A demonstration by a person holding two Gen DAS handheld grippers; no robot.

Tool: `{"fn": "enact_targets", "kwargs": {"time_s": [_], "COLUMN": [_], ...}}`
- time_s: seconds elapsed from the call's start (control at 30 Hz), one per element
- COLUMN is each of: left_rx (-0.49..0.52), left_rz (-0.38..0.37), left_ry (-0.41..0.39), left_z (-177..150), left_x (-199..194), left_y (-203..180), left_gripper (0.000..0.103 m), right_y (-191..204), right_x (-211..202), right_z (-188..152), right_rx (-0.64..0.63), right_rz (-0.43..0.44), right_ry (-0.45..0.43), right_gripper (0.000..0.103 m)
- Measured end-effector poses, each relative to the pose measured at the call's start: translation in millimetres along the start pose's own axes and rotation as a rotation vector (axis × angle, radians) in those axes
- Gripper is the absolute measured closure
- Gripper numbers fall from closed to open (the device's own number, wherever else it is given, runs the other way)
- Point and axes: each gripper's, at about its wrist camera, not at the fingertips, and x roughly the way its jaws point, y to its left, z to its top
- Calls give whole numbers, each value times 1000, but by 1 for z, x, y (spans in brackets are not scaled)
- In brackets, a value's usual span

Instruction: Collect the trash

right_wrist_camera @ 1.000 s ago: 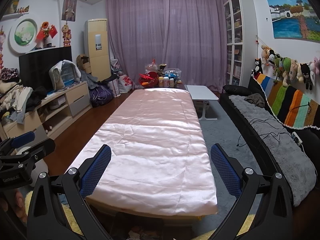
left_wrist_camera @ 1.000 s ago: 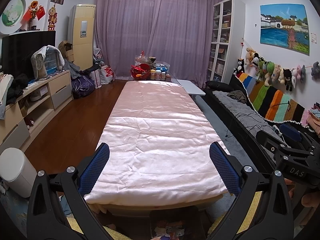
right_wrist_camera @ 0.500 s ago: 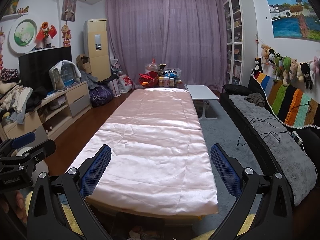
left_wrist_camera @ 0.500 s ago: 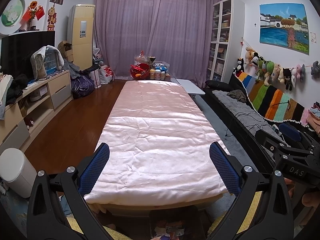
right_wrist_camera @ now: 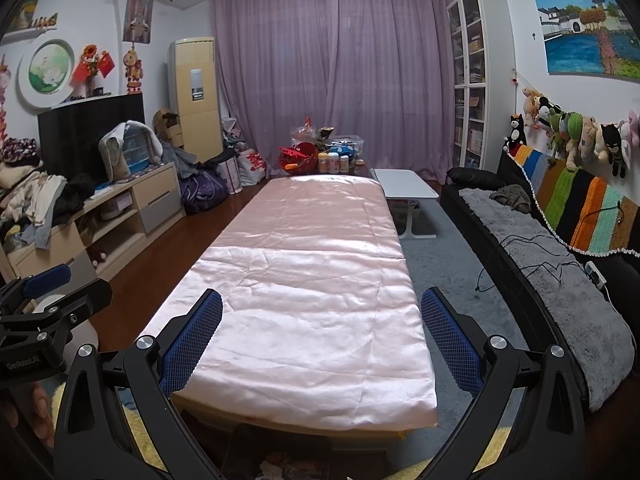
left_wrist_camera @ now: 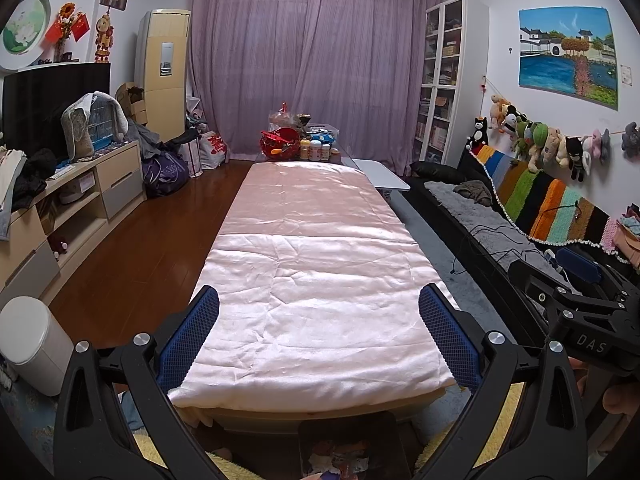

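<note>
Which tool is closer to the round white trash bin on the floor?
Left. The left tool has the white cylindrical trash bin just beside it; the right tool is farther right, past the left one.

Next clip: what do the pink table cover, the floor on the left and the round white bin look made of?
The pale pink table cover looks like satin or a similar glossy fabric: it shows sheen and fine creases. The reddish-brown floor looks like polished wood or laminate, given its plank lines and reflections. The white cylindrical bin looks like matte plastic, smooth and dull, though painted metal is possible.
</note>
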Motion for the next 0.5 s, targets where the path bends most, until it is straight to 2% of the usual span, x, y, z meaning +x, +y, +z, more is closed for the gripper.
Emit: {"fn": "enact_targets", "kwargs": {"time_s": [0.5], "left_rx": [-1], "left_rz": [2], "left_ry": [-4], "left_z": [1], "left_x": [-1], "left_y": [2], "left_gripper": [8], "right_y": [6], "right_x": [-1], "right_z": [2], "right_rx": [2], "right_rz": [-2], "right_ry": [2], "right_gripper": [3]}}
